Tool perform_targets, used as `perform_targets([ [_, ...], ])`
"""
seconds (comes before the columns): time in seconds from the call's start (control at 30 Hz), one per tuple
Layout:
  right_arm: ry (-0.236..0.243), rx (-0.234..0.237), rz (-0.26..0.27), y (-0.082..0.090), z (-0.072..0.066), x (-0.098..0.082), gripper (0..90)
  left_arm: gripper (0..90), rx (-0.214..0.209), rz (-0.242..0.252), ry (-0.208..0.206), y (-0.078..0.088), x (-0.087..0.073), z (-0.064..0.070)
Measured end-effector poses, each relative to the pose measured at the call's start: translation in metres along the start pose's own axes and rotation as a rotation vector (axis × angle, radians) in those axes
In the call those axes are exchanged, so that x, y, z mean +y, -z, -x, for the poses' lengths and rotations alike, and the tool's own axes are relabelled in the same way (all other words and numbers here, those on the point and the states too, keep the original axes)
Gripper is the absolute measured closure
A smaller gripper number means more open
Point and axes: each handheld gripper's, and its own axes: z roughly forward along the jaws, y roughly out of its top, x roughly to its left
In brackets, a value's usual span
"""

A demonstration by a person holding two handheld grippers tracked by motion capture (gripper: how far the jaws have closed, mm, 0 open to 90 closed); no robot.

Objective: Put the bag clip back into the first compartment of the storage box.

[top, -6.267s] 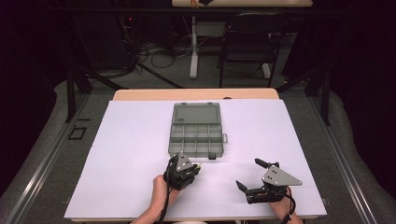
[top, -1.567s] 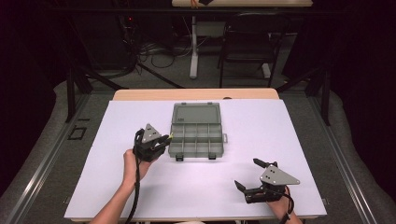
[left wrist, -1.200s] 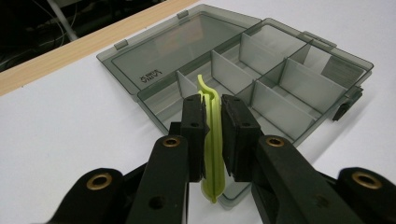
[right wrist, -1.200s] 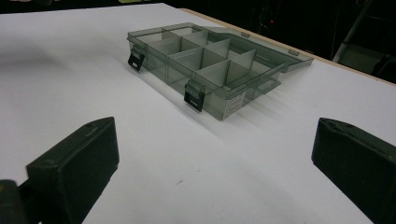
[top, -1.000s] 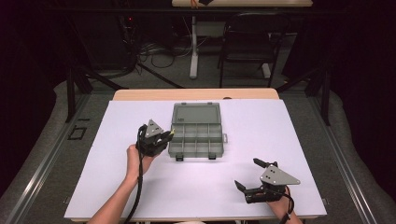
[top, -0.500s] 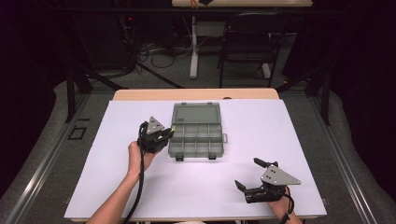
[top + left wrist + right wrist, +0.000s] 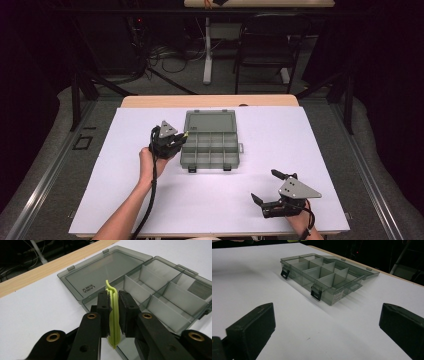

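A translucent grey plastic compartment box [image 7: 209, 145] lies near the middle of the white table surface [image 7: 320, 150], with its hinged lid [image 7: 210, 121] folded fully open and flat on the far side. The tray section is split by internal dividers into several compartments, all of which appear empty. Two black latches [image 7: 316, 293] hang from the front wall of the tray, facing the person.

The left gripper [image 7: 176, 141] is held at the left edge of the box, beside the hinge line between lid and tray. Its jaws are closed tightly on a thin lime-green plastic strip [image 7: 113, 315], which stands on edge between the two pads and projects beyond the jaw tips with a slightly curved end. In the left gripper view, the strip sits above the corner compartment nearest the gripper; whether its lower end touches the box floor cannot be determined. The left hand [image 7: 150, 162] grips the tool from behind, with the black cable trailing back along the forearm.

The right gripper [image 7: 266, 191] rests low at the near right part of the table, well apart from the box. Its jaws are spread wide with nothing between them; the right gripper view shows bare white surface between the two black pads [image 7: 253, 326], with the box farther off.
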Motion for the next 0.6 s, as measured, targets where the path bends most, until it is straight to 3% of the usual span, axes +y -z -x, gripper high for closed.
perform_targets([
  [0.6, 0.000, 0.000, -0.005, 0.001, 0.000, 0.000, 0.2, 80.1, 0.035, -0.017, 0.044, -0.018, 0.007, -0.004],
])
